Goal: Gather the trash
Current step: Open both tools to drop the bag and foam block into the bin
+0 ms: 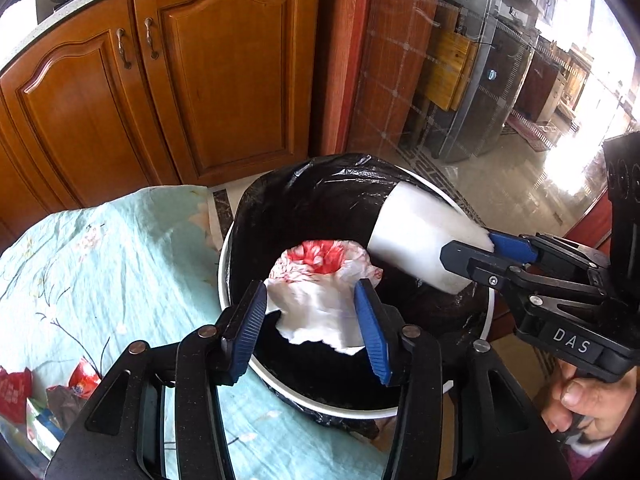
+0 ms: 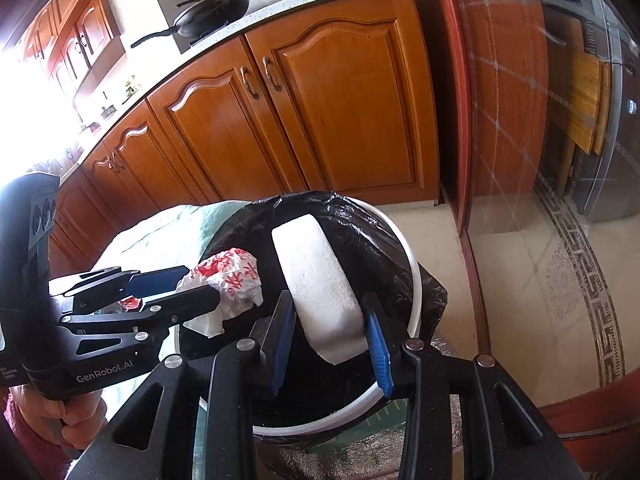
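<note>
Nearest, my left gripper (image 1: 310, 328) has its jaws parted around the crumpled red-and-white bag (image 1: 320, 280), pads seemingly just off it; to the right, my right gripper (image 2: 330, 334) jaws bracket the white foam block (image 2: 316, 280); both hang over the black-lined bin (image 1: 304, 204); the block, leaning on the far rim, could tip out.

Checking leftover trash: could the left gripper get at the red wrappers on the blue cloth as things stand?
Probably not yet: the left gripper is over the bin with a crumpled bag between its jaws. The wrappers lie uncovered.
</note>
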A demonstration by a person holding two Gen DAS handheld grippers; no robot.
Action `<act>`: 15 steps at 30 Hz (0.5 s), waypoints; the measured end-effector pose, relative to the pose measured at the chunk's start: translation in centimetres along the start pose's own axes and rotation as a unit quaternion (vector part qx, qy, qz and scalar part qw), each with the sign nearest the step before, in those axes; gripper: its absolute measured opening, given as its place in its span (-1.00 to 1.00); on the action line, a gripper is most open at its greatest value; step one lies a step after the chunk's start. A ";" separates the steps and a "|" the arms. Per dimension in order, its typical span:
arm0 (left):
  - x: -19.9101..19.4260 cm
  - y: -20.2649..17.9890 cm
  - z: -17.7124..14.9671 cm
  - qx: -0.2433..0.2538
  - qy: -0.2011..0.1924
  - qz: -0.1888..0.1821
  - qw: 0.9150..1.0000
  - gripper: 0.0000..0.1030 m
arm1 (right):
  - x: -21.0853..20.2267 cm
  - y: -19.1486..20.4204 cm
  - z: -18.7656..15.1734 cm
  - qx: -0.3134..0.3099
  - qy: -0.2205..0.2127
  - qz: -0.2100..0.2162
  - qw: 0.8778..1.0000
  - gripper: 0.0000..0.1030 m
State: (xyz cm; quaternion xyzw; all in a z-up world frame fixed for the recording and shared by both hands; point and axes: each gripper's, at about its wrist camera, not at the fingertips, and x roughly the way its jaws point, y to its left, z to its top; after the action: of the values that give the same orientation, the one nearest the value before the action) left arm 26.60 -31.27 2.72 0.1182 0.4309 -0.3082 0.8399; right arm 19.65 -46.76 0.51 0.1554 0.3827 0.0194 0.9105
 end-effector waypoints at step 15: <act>-4.8 0.7 -3.0 -0.022 -0.049 0.006 0.999 0.08 | -2.2 -0.4 -1.1 0.028 -0.026 0.012 0.999 -0.05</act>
State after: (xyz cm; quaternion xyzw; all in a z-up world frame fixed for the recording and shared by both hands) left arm 23.02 -27.32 4.69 0.0874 0.3955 -0.2992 0.8640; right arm 17.28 -47.21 1.21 0.1857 0.3579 0.0155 0.9150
